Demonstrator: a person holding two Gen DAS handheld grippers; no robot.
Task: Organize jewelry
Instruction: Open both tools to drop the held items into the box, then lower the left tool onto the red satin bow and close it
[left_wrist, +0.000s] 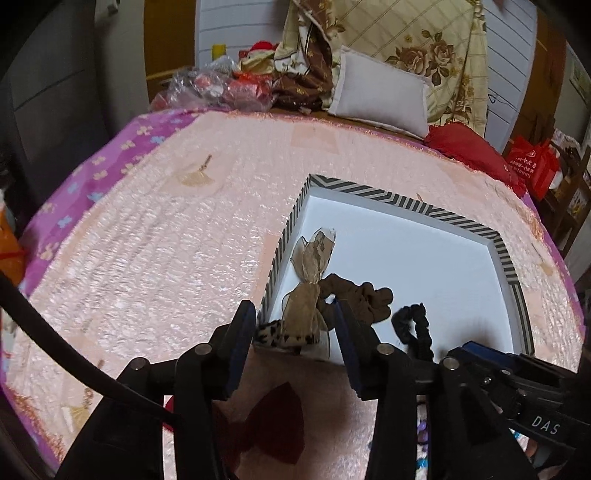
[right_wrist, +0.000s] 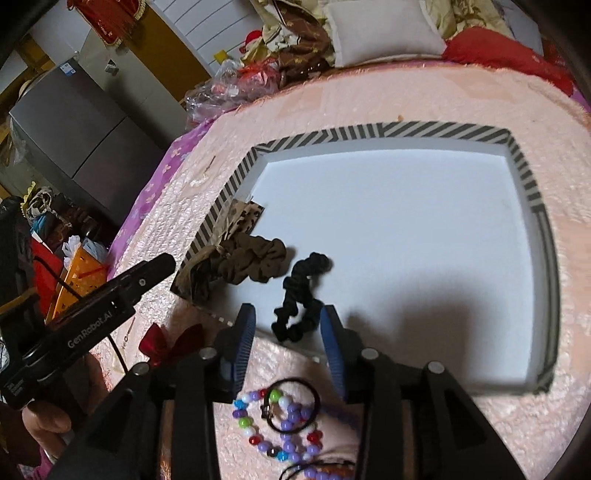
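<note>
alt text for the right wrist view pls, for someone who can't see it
The right gripper, jaws open, sits over a black scrunchie lying in a white tray with a striped rim on a pink bedspread. A brown scrunchie lies near the tray's left wall, and a beaded bracelet lies outside on the bedspread.

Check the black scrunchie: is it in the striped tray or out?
In. The black scrunchie lies on the white floor of the striped tray, near its front edge.
</note>
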